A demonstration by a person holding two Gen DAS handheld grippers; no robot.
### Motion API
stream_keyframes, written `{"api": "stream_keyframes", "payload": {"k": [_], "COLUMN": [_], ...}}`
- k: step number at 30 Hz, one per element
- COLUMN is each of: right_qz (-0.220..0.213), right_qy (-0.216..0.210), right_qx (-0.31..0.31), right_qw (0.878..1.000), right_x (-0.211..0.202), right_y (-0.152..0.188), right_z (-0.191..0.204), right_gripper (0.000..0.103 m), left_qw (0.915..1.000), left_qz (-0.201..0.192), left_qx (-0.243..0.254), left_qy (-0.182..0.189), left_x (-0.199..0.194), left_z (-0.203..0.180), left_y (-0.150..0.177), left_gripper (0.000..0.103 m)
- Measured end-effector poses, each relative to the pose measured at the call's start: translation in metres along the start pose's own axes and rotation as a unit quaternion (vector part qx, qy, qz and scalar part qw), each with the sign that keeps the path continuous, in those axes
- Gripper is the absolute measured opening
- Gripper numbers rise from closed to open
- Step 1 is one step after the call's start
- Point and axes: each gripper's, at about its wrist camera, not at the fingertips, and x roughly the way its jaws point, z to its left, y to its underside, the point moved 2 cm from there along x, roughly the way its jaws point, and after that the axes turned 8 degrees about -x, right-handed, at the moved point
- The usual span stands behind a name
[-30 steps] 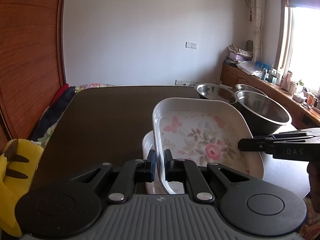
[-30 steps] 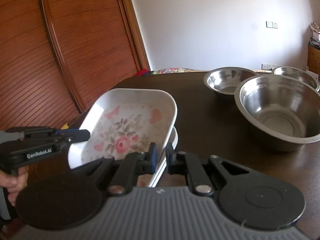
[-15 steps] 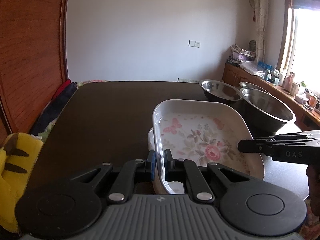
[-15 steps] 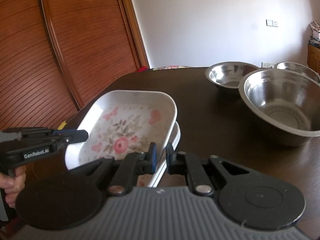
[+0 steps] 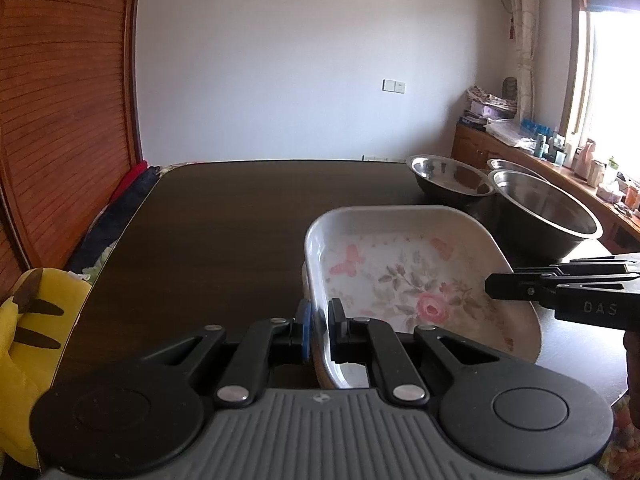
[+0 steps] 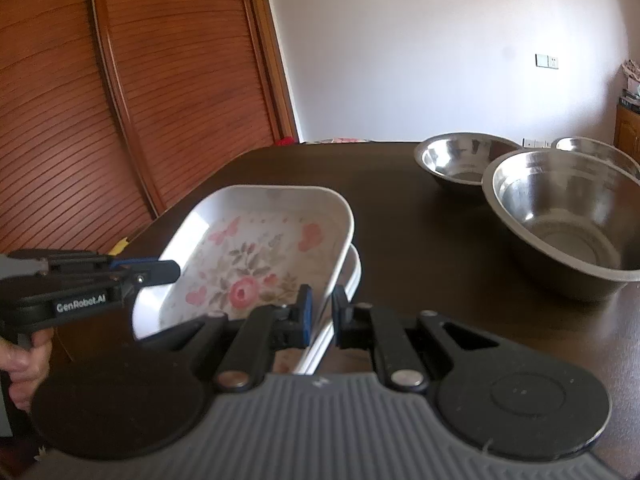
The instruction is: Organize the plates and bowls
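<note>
A white floral plate (image 5: 404, 276) with a pink rose is held just above a second white plate (image 6: 352, 276) that lies on the dark table (image 5: 224, 232). My left gripper (image 5: 319, 330) is shut on the floral plate's left rim. My right gripper (image 6: 320, 314) is shut on its right rim (image 6: 340, 248). Each gripper shows in the other's view: the right one (image 5: 560, 288) and the left one (image 6: 100, 276). Three steel bowls stand to the right: a large one (image 6: 568, 216), a medium one (image 6: 460, 160) and a small one (image 6: 592, 148) behind.
A yellow plush toy (image 5: 28, 332) sits off the table's left edge. A wooden slatted door (image 6: 120, 100) is at the left. A cluttered sideboard (image 5: 560, 156) runs under the window at the right.
Both grippers have lowered the floral plate toward the lower plate, and the gap between the two plates has shrunk. The bowls have not moved.
</note>
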Motion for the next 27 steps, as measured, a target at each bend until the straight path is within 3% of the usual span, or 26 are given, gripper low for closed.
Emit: {"api": "stream_keyframes", "payload": {"k": [7, 9, 11, 15, 19, 23, 27], "right_qz": [-0.013, -0.023, -0.035, -0.054, -0.075, -0.094, -0.113], "right_qy": [0.007, 0.009, 0.016, 0.023, 0.020, 0.031, 0.047], "right_qx": [-0.016, -0.027, -0.043, -0.064, -0.057, -0.054, -0.053], "right_qw": [1.000, 0.999, 0.998, 0.996, 0.995, 0.994, 0.991], "right_x": [0.000, -0.003, -0.009, -0.018, -0.032, -0.047, -0.062], "right_y": [0.003, 0.002, 0.002, -0.001, 0.001, 0.005, 0.011], "right_z": [0.003, 0.005, 0.010, 0.016, 0.012, 0.008, -0.002], "right_gripper": [0.017, 0.020, 0.030, 0.031, 0.035, 0.053, 0.055], "left_qw": [0.9998, 0.9997, 0.9994, 0.9976, 0.9963, 0.9943, 0.9931], "left_qz": [-0.018, -0.021, -0.031, -0.064, -0.079, -0.096, -0.103], "left_qx": [0.007, 0.006, 0.013, 0.021, 0.026, 0.036, 0.037], "left_qy": [-0.003, 0.004, 0.005, 0.015, 0.021, 0.029, 0.043], "left_x": [-0.003, -0.006, -0.011, -0.023, -0.031, -0.038, -0.041], "left_z": [-0.003, -0.005, -0.008, -0.015, -0.024, -0.036, -0.048], "left_y": [0.000, -0.001, -0.003, -0.004, -0.003, 0.000, 0.002], "left_gripper": [0.034, 0.045, 0.055, 0.082, 0.089, 0.100, 0.103]}}
